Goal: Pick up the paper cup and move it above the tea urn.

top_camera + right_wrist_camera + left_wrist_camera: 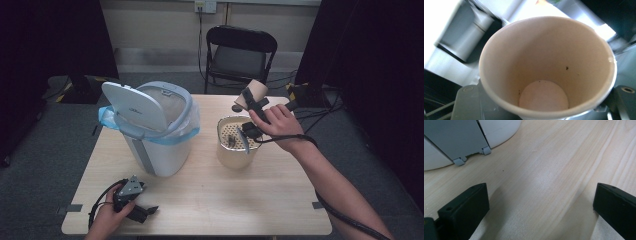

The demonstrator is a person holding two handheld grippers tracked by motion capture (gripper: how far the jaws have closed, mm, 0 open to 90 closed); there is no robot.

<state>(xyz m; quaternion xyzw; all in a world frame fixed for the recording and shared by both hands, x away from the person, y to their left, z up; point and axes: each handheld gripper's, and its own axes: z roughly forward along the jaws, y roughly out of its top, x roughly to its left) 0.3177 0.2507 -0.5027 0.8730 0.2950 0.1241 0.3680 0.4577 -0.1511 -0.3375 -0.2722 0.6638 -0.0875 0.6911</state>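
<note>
I have the right gripper (251, 101) raised over the far right part of the desk (210, 200), its jaws clamped on a paper cup (252, 92). The cup lies tilted between the jaws, above and just beyond the beige strainer pot (235, 145) that stands on the desk. In the right gripper view I look straight into the cup (544, 67): its mouth faces the camera, with a few dark specks on the inner wall, and a jaw sits at each side of its rim. My left gripper (137, 207) rests on the near left of the desk, in front of the white bin (160, 145) whose lid is up. Its jaws stand wide apart with bare wood between them.
</note>
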